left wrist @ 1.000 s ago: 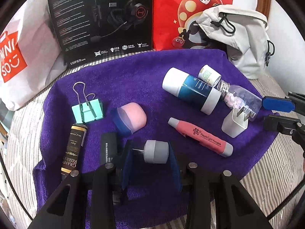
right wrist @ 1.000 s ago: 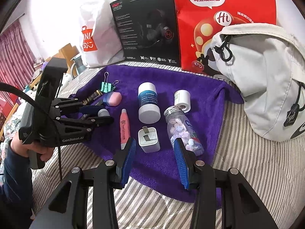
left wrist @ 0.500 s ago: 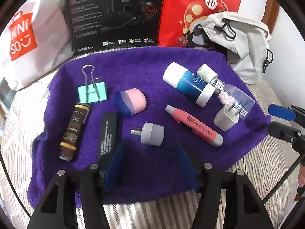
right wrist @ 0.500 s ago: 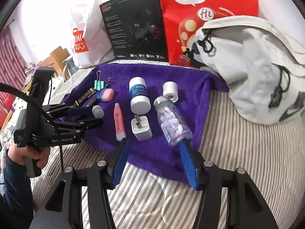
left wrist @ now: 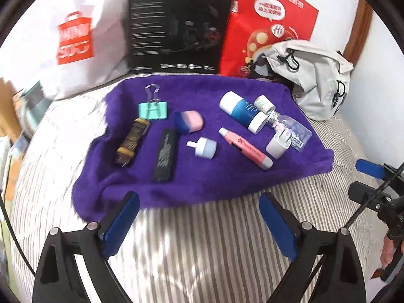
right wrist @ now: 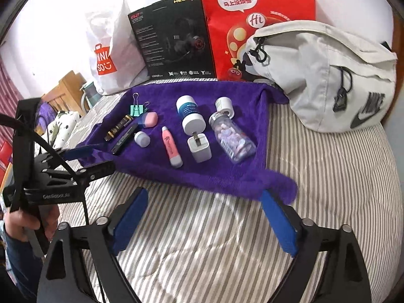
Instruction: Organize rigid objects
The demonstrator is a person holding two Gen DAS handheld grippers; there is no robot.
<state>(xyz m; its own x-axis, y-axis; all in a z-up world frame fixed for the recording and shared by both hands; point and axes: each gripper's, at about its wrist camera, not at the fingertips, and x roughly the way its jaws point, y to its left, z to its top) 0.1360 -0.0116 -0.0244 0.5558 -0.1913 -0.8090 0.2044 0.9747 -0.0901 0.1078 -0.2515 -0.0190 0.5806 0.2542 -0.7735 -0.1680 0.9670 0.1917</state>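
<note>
Over the striped bedcover (left wrist: 214,240), just short of the purple towel (left wrist: 202,176), the left gripper (left wrist: 199,217) hangs with its blue pads spread wide and nothing between them. The right gripper (right wrist: 204,217) is the same: splayed apart, empty, above the stripes near the towel's front edge. A hand (right wrist: 22,224) grips the left tool's handle, and "GenRobot.AI" is printed on its black body.

All the small things lie on the towel. Nearest the left gripper are a black stick (left wrist: 165,159) with blurred white lettering, and a gold-and-black tube (left wrist: 132,141) whose label I can't read. Behind them sit a mint binder clip (left wrist: 152,109) and a pink and blue case (left wrist: 189,121). A grey-white plug adapter (left wrist: 205,147) lies mid-towel. To its right is a pink pen (right wrist: 171,149) with dark print too small to read, then a white charger (right wrist: 199,147) with its prongs pointing away. A blue and white bottle (right wrist: 189,116) lies on its side, its label unreadable, beside a clear bottle (right wrist: 233,139) of pale tablets with its white cap (right wrist: 224,104) off and touching its neck.

Against the wall stand a white MINISO bag (right wrist: 108,58), a black headset box (right wrist: 174,38) marked HECATE and EDIFIER, and a red bag (right wrist: 255,12) with a "Hi" logo and Chinese text. A pale Nike bag (right wrist: 328,75) slumps at the right
</note>
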